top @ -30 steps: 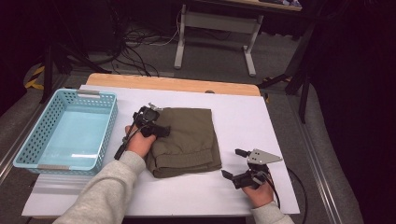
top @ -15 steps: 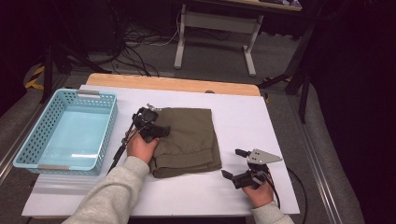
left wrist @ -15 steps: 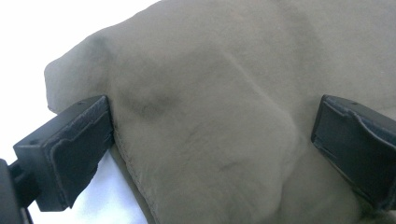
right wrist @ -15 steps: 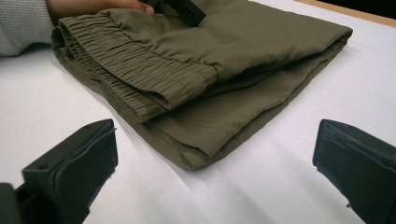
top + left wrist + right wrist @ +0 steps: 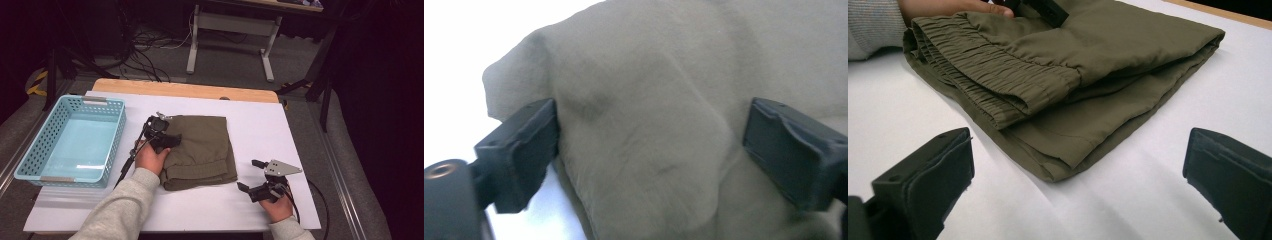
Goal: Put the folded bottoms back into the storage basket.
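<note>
White sheeting is seen covering the surface [image 5: 260, 125], with a wooden edge exposed at the far side; dark floor, cables and a metal stand lie beyond. Left on the surface, a light blue perforated basket [image 5: 30, 150] is placed. Folded olive-green trousers [image 5: 202, 150] are laid at the centre, the elastic waistband turned toward the near edge. The left gripper [image 5: 162, 139] is held over the left edge of the trousers; in the left gripper view its jaws are spread, with a raised fold of the fabric between them. The right gripper [image 5: 252, 175] is rested on the sheeting near the trousers' near right corner, jaws wide apart and nothing between them, pointed at the trousers.
</note>
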A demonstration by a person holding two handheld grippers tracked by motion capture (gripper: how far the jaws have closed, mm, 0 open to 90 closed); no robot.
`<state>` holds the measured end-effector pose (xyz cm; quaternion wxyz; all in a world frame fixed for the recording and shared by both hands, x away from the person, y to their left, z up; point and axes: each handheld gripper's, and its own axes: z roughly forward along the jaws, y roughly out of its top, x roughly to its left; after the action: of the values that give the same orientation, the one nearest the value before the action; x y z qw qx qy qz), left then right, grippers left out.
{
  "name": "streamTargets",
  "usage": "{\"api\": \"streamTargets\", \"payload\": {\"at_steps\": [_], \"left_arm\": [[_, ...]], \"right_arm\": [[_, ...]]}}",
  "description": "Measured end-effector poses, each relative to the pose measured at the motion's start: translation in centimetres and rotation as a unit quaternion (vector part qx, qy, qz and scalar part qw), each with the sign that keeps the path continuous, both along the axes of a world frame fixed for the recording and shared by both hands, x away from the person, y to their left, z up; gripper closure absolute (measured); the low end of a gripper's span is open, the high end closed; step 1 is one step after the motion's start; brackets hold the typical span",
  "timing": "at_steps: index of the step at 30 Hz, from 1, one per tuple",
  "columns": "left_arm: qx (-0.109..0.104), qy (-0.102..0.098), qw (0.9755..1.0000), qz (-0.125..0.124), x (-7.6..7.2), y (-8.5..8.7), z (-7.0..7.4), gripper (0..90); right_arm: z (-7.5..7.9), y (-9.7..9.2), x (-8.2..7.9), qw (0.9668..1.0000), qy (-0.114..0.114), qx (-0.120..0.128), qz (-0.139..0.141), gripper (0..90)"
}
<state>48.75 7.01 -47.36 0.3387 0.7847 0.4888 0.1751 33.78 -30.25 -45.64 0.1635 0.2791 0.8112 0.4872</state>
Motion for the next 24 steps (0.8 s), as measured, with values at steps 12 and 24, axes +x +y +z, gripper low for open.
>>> {"api": "streamTargets", "payload": {"at_steps": [12,24], "left_arm": [[-0.009,-0.003,0.9996,-0.028,-1.0,-1.2,0.6,66.5],[-0.039,0.001,0.9983,-0.043,-1.0,-0.6,1.7,79.3]], "right_arm": [[0.0,0.0,0.0,1.0000,0.000,-0.001,0.000,0.3],[0.0,0.0,0.0,1.0000,-0.001,-0.001,-0.001,0.3]]}}
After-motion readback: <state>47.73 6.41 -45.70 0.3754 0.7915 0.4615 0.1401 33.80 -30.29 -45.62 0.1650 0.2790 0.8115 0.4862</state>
